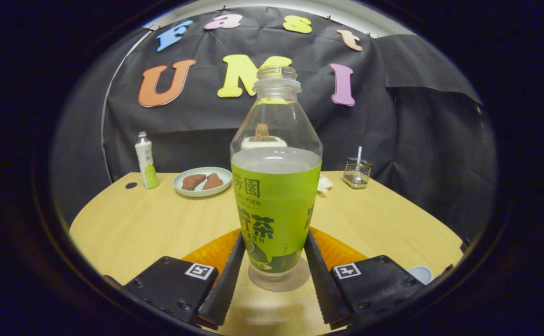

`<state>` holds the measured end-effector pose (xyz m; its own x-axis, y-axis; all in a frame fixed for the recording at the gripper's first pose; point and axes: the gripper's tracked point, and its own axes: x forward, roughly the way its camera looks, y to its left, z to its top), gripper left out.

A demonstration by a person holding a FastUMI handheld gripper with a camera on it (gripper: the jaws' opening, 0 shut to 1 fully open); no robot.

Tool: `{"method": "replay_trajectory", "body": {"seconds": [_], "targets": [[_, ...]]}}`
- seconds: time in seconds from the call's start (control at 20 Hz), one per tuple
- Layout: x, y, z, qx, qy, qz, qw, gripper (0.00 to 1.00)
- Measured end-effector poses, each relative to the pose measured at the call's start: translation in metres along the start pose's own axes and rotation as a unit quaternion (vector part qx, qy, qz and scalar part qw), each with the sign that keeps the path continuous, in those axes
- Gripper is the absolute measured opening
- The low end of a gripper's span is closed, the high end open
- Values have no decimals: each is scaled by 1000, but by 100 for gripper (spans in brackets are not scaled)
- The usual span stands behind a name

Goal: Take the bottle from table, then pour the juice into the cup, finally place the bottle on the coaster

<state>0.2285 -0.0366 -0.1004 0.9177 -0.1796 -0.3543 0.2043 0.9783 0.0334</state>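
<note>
A clear uncapped bottle with a green label, a bit over half full of pale juice, stands upright between my fingers. My gripper is shut on the bottle, one finger pressing on each side of its lower body. An orange coaster lies on the table just beyond the fingers, showing on both sides of the bottle. The bottle's base is at the coaster's near edge, with a round shadow under it. I cannot tell whether the base touches anything. A white cup rim shows by the right finger.
On the round wooden table, far left, stands a small white-and-green bottle with a pale plate of brown pieces beside it. A wire holder with a white stick stands far right. A white object shows through the bottle's neck.
</note>
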Motion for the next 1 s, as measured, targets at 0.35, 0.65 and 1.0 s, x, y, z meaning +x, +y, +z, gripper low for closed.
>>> {"method": "replay_trajectory", "body": {"seconds": [0.35, 0.65, 1.0], "targets": [[21, -5, -24, 0, 25, 10, 1000, 79], [26, -5, -32, -7, 38, 15, 999, 81], [22, -3, -22, -13, 34, 16, 999, 83]]}}
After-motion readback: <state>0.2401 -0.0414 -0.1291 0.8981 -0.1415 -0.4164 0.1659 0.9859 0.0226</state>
